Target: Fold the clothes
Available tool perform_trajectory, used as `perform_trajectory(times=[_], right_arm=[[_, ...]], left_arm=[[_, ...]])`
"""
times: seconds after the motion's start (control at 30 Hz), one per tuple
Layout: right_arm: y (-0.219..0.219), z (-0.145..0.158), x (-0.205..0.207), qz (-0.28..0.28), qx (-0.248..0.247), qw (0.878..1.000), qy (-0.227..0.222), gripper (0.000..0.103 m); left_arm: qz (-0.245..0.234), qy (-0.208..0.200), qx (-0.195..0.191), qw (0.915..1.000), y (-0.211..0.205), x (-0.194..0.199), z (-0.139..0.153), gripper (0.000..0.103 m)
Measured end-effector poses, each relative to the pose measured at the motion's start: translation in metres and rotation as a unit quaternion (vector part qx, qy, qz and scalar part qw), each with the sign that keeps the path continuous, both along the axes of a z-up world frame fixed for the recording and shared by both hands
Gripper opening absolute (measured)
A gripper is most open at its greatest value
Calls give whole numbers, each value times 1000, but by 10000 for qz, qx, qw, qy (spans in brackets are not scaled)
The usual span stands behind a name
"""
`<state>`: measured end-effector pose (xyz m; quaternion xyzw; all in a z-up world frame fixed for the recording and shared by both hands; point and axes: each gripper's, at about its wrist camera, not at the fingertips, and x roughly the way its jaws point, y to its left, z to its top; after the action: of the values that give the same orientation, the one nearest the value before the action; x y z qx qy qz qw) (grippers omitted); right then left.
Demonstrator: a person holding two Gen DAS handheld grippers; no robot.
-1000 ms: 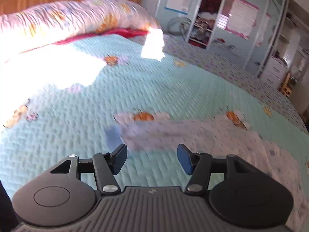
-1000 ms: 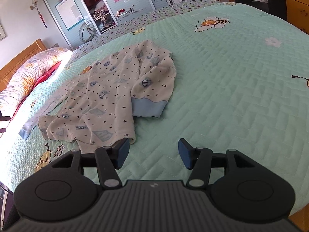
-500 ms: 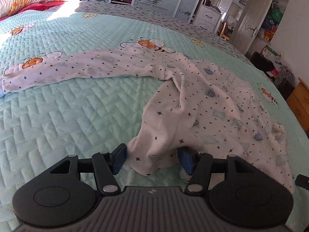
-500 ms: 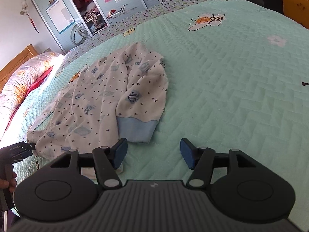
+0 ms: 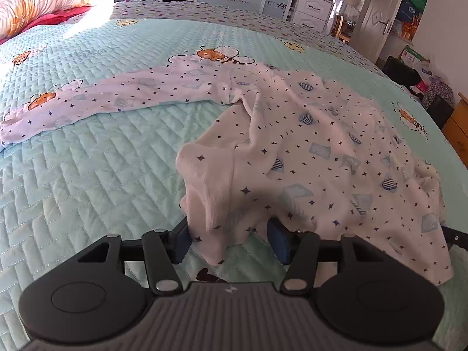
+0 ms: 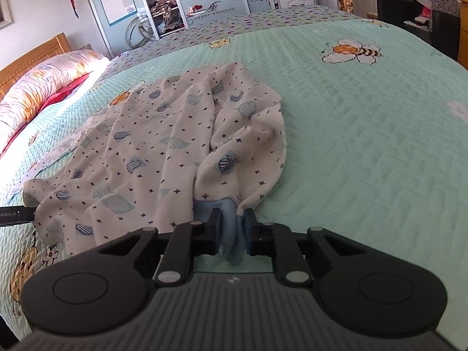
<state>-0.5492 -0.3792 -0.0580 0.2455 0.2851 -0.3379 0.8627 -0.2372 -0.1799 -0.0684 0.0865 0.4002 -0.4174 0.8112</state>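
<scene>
Right wrist | right hand-held gripper (image 6: 232,228) was closing on the pyjama top's (image 6: 163,158) blue cuff (image 6: 231,234) | left hand-held gripper (image 5: 228,241) open, straddling hem | risk: thin pinch slips when lifted

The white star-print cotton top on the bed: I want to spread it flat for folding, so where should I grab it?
Take the white star-print cotton top by its pale blue ribbed cuff, coming from the near bed edge: the band is thick and bunched. The right claw is closing on it.
</scene>
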Motion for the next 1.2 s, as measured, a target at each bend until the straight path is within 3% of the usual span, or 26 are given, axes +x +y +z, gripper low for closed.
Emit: perform_trajectory(times=[0.1, 0.2, 0.27, 0.3, 0.33, 0.43, 0.47, 0.57, 0.63, 0.73, 0.8, 0.83, 0.87, 0.97, 1.1, 1.2], right_arm=[[-16, 25, -19, -541, -855, 9943, 336, 15], [-55, 43, -52, -1856, -1657, 9656, 758, 20], [-80, 45, -68, -2071, -1299, 9662, 822, 26], [-81, 46, -76, -2048, -1031, 9719, 534, 27], [-81, 46, -83, -1993, -764, 9766, 254, 36], [-51, 38, -79, -1049, -13, 9938, -366, 54], [-42, 28, -77, -673, 537, 9939, -695, 56], [-14, -4, -70, -46, 1861, 9735, -1325, 56], [6, -16, -63, 102, 1949, 9715, -1343, 58], [23, -13, -46, 308, 1598, 9790, -1227, 65], [29, -9, -30, 539, 1357, 9841, -1008, 62], [31, -6, -22, 659, 1250, 9859, -892, 42], [32, -4, -17, 703, 1239, 9861, -858, 3], [35, 6, -11, 747, 1164, 9864, -888, 5], [15, 38, -44, 227, 1022, 9858, -1314, 5], [-10, 55, -71, -199, 830, 9860, -1432, 5]], left_arm=[[10, 110, -51, 9999, 2, 3, 1, 57], [18, 147, -45, 9999, 1, 4, 2, 57], [-5, 153, -55, 9999, 0, 3, 2, 56], [-23, 175, -76, 9998, 1, 3, 2, 56], [-29, 197, -97, 9998, 1, 3, 2, 56], [19, 276, -154, 9995, 3, 6, 2, 54], [28, 303, -161, 9994, 4, 6, 2, 52], [-18, 414, -188, 9990, 5, 9, 5, 44], [-39, 519, -210, 9984, 5, 11, 5, 35], [-91, 630, -170, 9978, 0, 12, 4, 14], [-140, 795, -288, 9963, -1, 11, 6, 8], [-164, 885, -390, 9952, -1, 10, 9, 5], [-158, 984, -554, 9935, 1, 10, 16, 5], [-83, 1302, -1131, 9850, 12, 13, 43, 5], [101, 1949, -2197, 9558, 48, 25, 90, 5], [255, 1992, -2497, 9473, 66, 27, 107, 6]])
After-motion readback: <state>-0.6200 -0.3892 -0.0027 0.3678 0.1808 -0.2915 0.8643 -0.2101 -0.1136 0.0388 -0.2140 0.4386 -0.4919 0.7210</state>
